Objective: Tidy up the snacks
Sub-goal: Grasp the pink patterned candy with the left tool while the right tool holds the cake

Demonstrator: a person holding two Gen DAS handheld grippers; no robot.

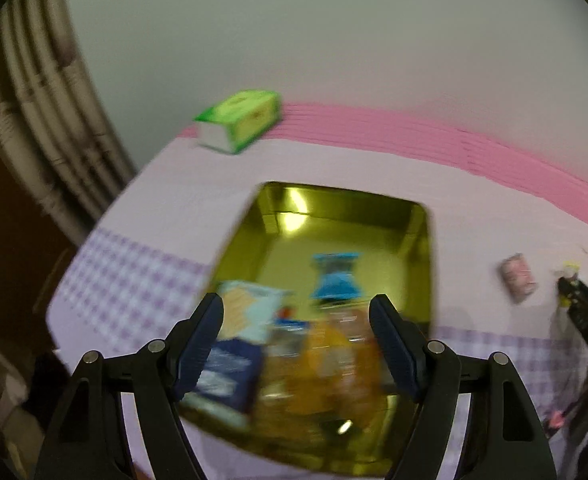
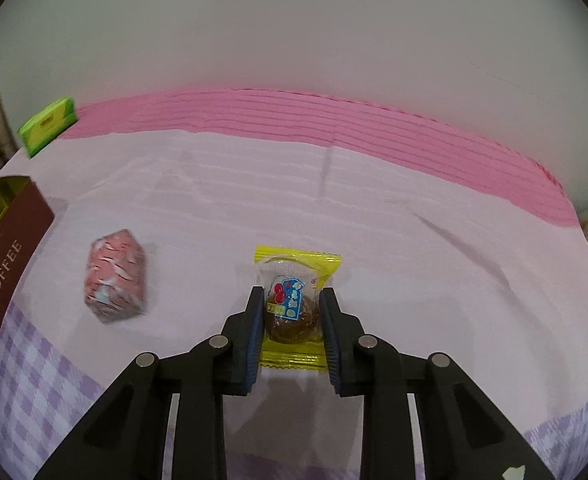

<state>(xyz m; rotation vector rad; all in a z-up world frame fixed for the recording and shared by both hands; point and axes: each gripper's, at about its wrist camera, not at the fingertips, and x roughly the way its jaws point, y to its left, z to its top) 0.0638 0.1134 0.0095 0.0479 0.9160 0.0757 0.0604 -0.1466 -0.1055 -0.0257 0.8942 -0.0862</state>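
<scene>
Lying lengthwise between right gripper (image 2: 292,330) fingers (image 2: 254,336): snack packet (image 2: 294,300)

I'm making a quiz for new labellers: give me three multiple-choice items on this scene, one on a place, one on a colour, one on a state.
1. Where does the pink wrapped snack lie?
A. in the tin
B. on the tablecloth beside the tin
C. between the left tongs

2. What colour is the inside of the tin?
A. gold
B. red
C. white

3. How do the right tongs stand?
A. wide open
B. shut on nothing
C. shut on the yellow-edged snack packet

Answers: 1 B, it rests on the tablecloth outside the tin; 2 A, its walls gleam gold; 3 C, both pads press the packet's sides.
</scene>
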